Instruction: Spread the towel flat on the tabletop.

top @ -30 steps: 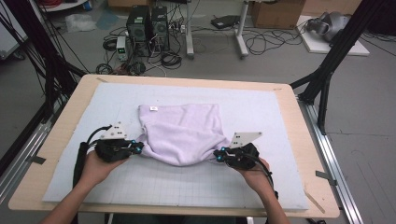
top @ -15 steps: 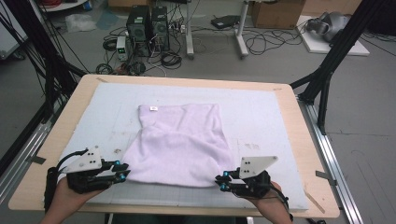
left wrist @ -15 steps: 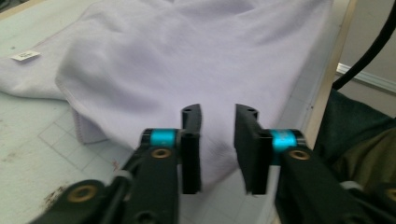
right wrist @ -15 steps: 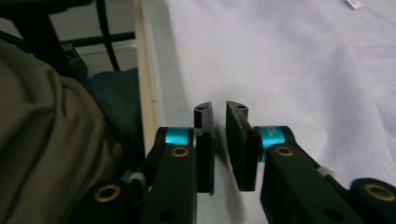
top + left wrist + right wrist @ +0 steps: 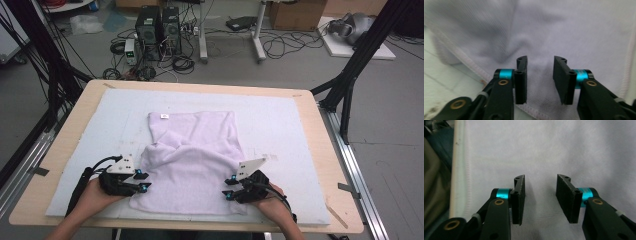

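Observation:
A lavender towel (image 5: 192, 160) lies spread on the white mat (image 5: 280, 125), with a small white label (image 5: 164, 116) at its far left corner and a rumpled fold on its left side. My left gripper (image 5: 141, 182) rests at the towel's near left corner. The right gripper (image 5: 228, 189) rests at its near right corner. In the left gripper view the left gripper (image 5: 540, 61) stands open over the towel (image 5: 574, 32), just inside its stitched hem. In the right gripper view the right gripper (image 5: 541, 178) is open above towel fabric (image 5: 549, 145), with nothing between its jaws.
The mat covers most of the wooden table (image 5: 82, 102). Metal rails (image 5: 345, 160) run along both sides, and black frame legs (image 5: 350, 75) stand at the right. Computer towers (image 5: 155, 22) and cables lie on the floor beyond the far edge.
Both grippers drew the towel's near edge toward the person, spreading it flatter. Since then they have shifted slightly inward, and their jaws now stand open at its near corners.

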